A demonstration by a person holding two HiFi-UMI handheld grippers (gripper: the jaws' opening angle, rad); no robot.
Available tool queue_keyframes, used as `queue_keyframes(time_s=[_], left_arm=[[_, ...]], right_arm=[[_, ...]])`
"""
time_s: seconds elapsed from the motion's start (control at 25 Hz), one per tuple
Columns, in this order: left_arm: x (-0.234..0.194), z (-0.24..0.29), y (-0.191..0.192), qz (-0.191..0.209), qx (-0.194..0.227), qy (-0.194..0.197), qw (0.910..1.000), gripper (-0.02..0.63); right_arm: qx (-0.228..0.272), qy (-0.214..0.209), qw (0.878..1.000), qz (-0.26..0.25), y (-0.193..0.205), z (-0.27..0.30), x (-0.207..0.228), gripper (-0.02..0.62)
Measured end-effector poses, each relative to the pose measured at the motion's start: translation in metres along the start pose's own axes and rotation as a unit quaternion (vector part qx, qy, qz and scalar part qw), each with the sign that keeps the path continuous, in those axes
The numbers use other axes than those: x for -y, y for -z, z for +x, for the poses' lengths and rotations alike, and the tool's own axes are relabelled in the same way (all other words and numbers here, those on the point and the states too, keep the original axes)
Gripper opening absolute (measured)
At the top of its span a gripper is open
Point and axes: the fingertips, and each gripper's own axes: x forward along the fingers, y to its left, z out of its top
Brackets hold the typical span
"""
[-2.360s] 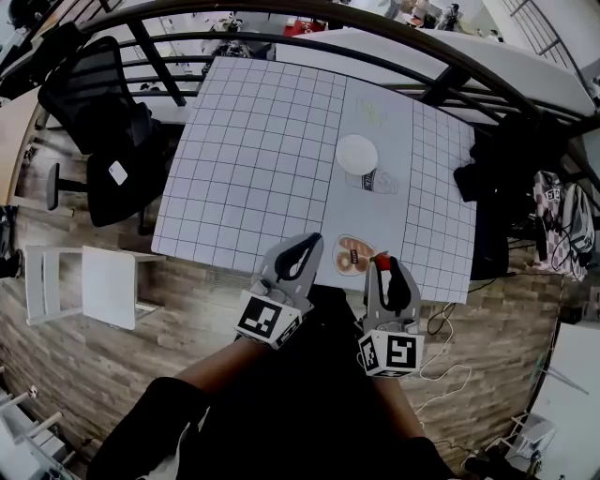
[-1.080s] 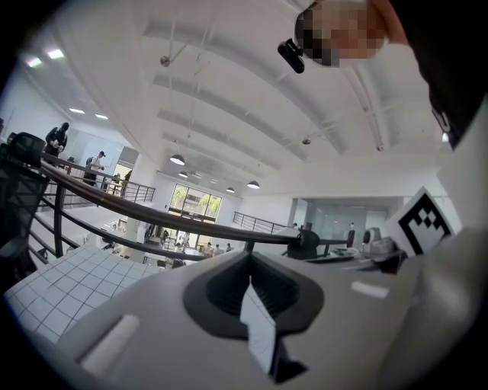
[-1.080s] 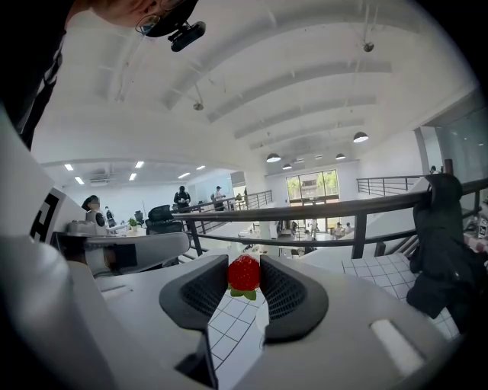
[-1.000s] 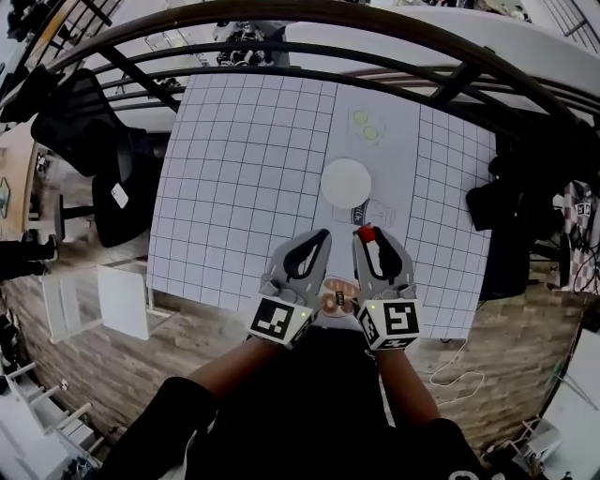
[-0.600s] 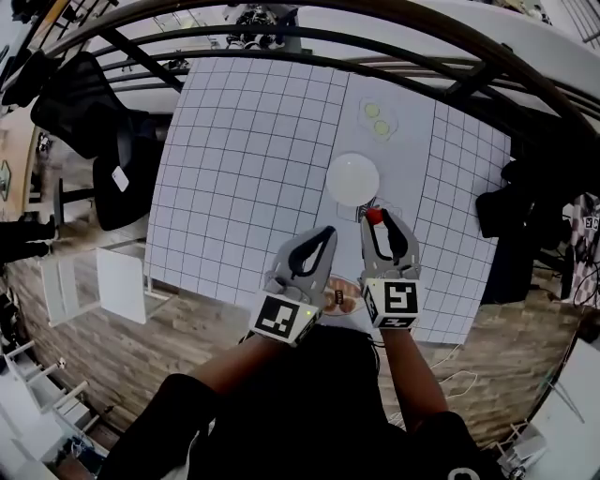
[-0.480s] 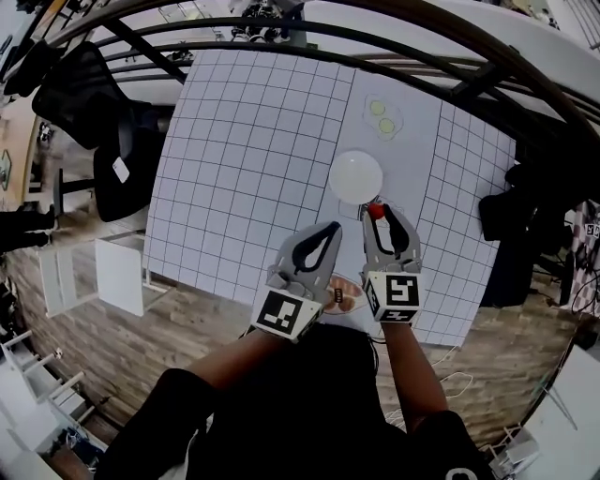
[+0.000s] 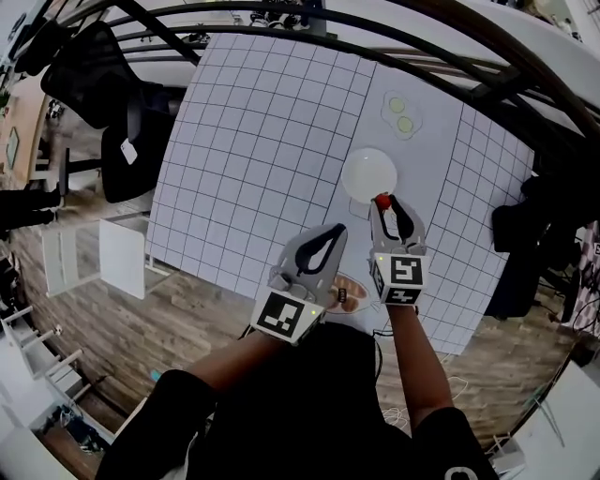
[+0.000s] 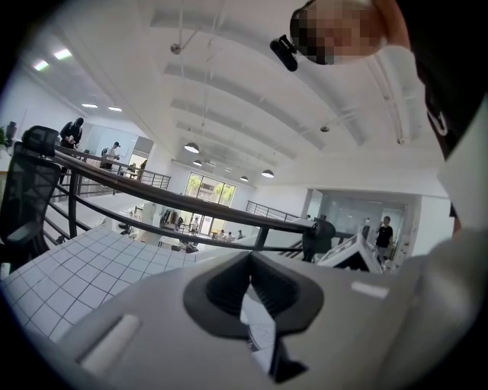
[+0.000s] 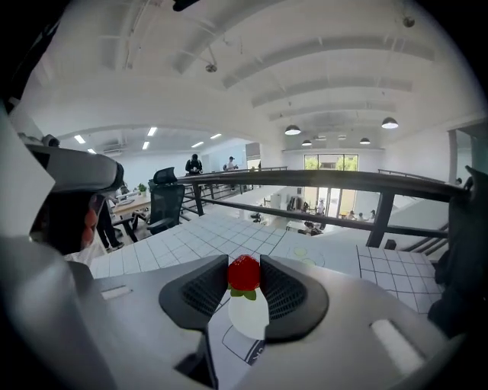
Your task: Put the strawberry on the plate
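Observation:
A red strawberry (image 7: 382,201) with green leaves sits between the tips of my right gripper (image 7: 384,203), whose jaws are shut on it. It hangs just at the near edge of the round white plate (image 7: 368,174) on the gridded table. In the right gripper view the strawberry (image 9: 244,273) is pinched between the dark pads (image 9: 206,291), and the plate (image 9: 248,314) shows below it through the gap. My left gripper (image 7: 337,230) hovers to the left and nearer me, shut, with nothing in it; in its own view my left gripper (image 8: 250,263) shows only table between the pads.
A small dish with brown round pieces (image 7: 351,293) lies near the table's near edge, between the grippers. Two pale green pieces (image 7: 401,112) lie beyond the plate. A black railing (image 7: 281,11) runs behind the table. A black chair (image 7: 108,94) and a white stool (image 7: 108,270) stand left.
My right gripper has carried the strawberry forward over the table, from above the brown dish to the white plate's near edge. The left gripper has shifted only slightly.

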Motion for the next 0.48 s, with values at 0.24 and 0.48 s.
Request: queue_keyframes(time_s=[0.24, 0.48], left_arm=[[-0.006, -0.003, 0.003, 0.000, -0.003, -0.012, 0.9999, 0.008], [-0.011, 0.001, 0.016, -0.003, -0.014, -0.017, 0.9997, 0.008]], right_arm=[[-0.015, 0.001, 1.000, 0.007, 0.014, 0.024, 0.010, 0.129], [-0.021, 0.003, 1.000, 0.003, 0.020, 0.041, 0.019, 0.129]])
